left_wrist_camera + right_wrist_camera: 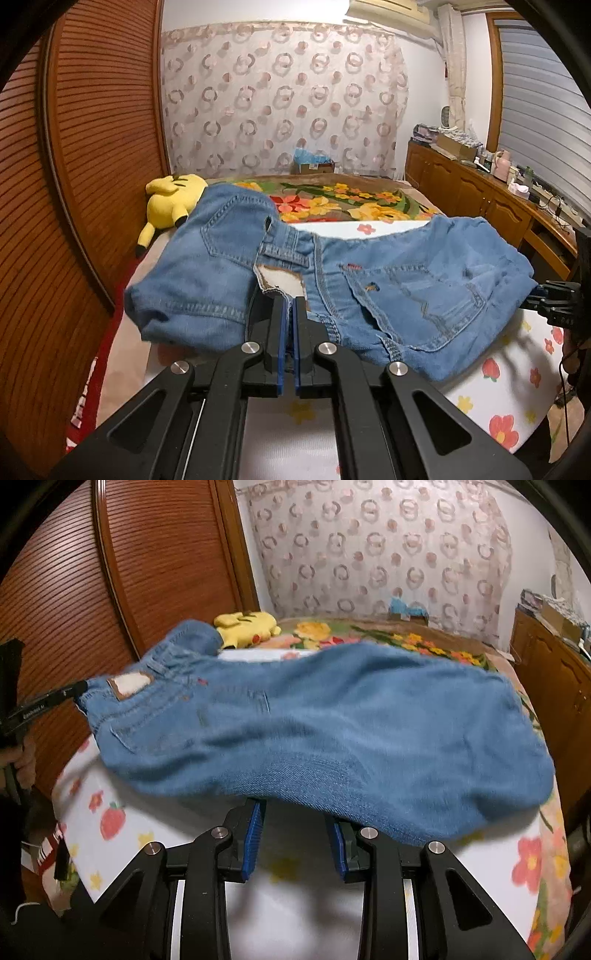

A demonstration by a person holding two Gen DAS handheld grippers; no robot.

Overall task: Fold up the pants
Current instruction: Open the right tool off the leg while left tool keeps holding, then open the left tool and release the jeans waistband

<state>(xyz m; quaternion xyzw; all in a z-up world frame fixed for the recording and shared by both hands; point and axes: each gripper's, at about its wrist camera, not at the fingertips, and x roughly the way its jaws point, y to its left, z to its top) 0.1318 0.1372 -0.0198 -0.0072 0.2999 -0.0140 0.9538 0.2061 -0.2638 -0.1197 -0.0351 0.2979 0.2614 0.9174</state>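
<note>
Blue pads on your left gripper (290, 314) are clamping the jeans (229, 273) at the waistband patch. Your right gripper (295, 834) is standing part open, nothing between its pads, denim just beyond at twelve o'clock. The jeans are lying bunched across the floral bed (122, 812). Judged: one fold placed; next, regrasp the free edge.

Bright indoor light, fisheye-warped, motion-blurred
</note>
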